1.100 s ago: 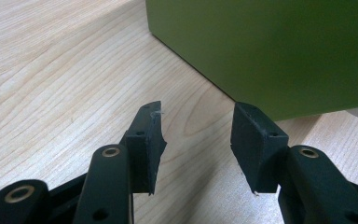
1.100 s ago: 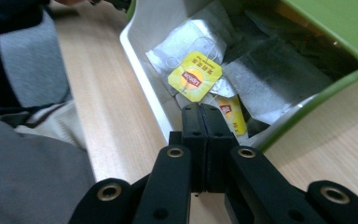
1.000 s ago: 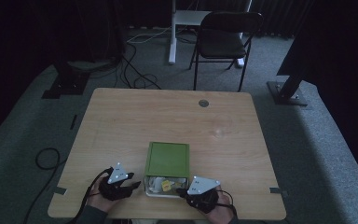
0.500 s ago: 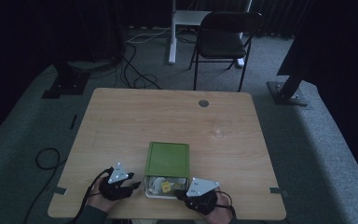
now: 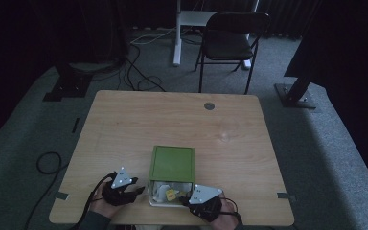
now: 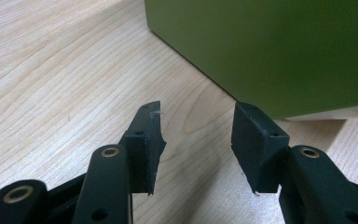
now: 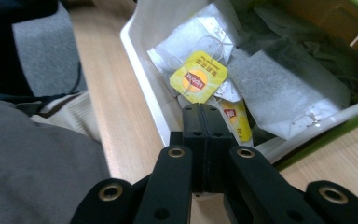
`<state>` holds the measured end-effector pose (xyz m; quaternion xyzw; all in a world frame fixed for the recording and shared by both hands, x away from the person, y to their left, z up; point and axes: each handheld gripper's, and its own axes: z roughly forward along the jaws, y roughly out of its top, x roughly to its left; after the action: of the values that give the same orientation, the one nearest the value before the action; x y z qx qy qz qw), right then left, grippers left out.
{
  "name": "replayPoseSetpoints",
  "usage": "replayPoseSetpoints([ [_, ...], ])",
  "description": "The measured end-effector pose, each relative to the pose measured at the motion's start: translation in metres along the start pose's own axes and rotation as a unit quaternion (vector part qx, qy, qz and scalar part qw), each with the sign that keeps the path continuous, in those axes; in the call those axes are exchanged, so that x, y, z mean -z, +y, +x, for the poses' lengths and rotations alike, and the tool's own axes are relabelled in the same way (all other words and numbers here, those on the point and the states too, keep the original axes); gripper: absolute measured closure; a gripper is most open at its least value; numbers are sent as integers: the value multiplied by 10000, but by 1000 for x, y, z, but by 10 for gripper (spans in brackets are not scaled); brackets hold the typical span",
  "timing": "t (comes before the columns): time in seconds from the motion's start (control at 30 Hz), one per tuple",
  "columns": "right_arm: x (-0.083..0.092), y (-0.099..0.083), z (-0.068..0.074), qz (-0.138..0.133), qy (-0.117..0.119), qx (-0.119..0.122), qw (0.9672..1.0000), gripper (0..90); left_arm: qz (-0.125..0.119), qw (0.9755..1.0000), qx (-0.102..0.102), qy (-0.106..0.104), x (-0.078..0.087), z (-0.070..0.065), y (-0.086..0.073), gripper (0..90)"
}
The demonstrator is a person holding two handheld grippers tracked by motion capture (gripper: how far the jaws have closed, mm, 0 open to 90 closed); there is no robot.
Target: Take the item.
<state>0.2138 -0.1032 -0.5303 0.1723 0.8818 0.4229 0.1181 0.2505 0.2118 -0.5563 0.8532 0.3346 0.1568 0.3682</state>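
Observation:
A green box (image 5: 172, 163) lies near the table's front edge, and its white drawer (image 5: 153, 200) is pulled out toward me. Several white tea bags (image 7: 279, 79) lie in the drawer (image 7: 144, 79). My right gripper (image 7: 204, 108) reaches into it from the right (image 5: 183, 197). Its jaws have just closed a little further and now stand pressed together. The lower corner of a yellow tea bag tag (image 7: 198, 77) (image 5: 171, 194) runs into their tips. Left of the box, my left gripper (image 5: 138, 189) rests low over the wood. It is open (image 6: 196, 135) with nothing between its fingers, a short way from the box's green side (image 6: 270, 46).
The wooden table (image 5: 172, 120) has a round cable hole (image 5: 209, 106) near its far edge. A black folding chair (image 5: 232, 38) stands beyond it, with cables (image 5: 48, 163) on the grey floor at left. A grey sleeve (image 7: 32, 158) lies close beside the right gripper.

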Motion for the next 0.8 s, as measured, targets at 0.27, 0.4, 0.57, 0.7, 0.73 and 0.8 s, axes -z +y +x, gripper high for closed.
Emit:
replayPoseSetpoints([
  [0.27,3,-2,4,-10,103,88,9999,900,26,10000,0,-9,0,0,0,539],
  [0.4,5,-2,5,-134,101,117,9998,835,26,10000,-4,-4,-1,0,0,539],
  [0.57,7,0,11,-228,-155,235,9993,634,33,10000,1,0,-1,0,0,539],
  [0.7,5,2,13,-277,-204,221,9992,639,37,10000,3,2,-1,0,0,538],
  [0.73,4,4,13,-323,-183,190,9991,657,36,10000,2,2,-1,0,0,538],
  [0.8,4,9,12,-452,-161,63,9988,692,37,10000,2,-1,-1,0,0,538],
])
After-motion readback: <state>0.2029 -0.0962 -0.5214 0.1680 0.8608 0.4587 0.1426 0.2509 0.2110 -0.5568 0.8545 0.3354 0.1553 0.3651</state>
